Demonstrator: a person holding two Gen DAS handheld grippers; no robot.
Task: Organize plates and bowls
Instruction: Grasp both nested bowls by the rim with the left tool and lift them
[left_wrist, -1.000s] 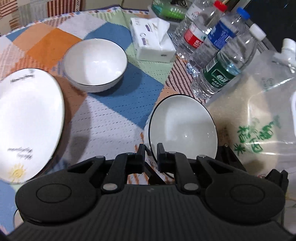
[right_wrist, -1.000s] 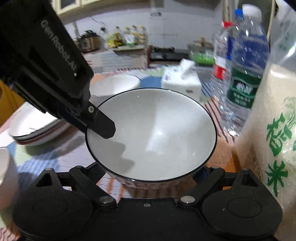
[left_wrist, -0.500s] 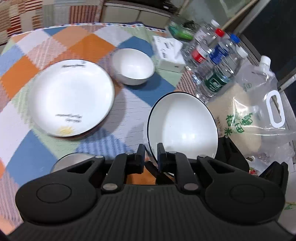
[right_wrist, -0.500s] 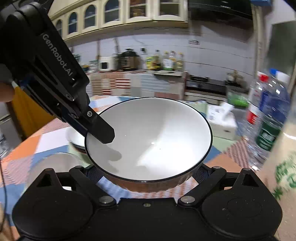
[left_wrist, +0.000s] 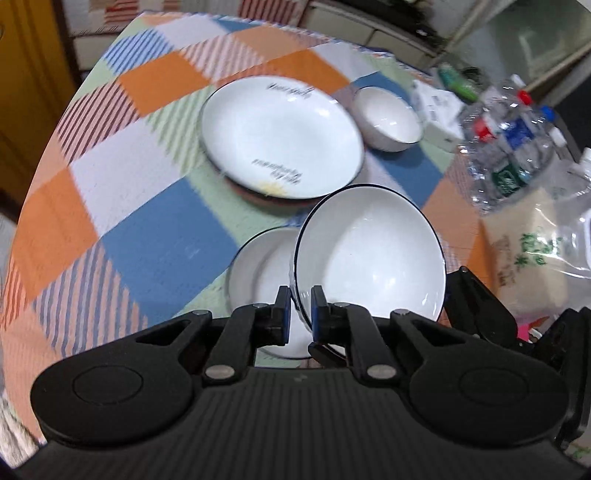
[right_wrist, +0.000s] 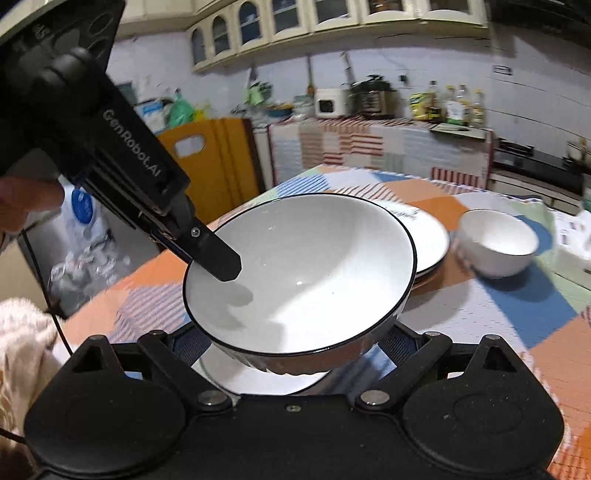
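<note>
The black-rimmed white ceramic bowl (left_wrist: 369, 254) has been carried left, away from the water bottles (left_wrist: 509, 147), and now hangs above a second white bowl (left_wrist: 258, 273) near the white plate (left_wrist: 280, 140).

White letters reading "GenRobot.AI" run along the black body of the left gripper (right_wrist: 229, 264), seen from the right wrist view. The big white plate (left_wrist: 282, 138) carries two lines of dark script, one near each rim, too blurred to read. The clear bag of rice (left_wrist: 532, 251) bears green characters that cannot be made out. Labels on the water bottles (left_wrist: 511, 147) are red, blue and green, with no legible words.
</note>
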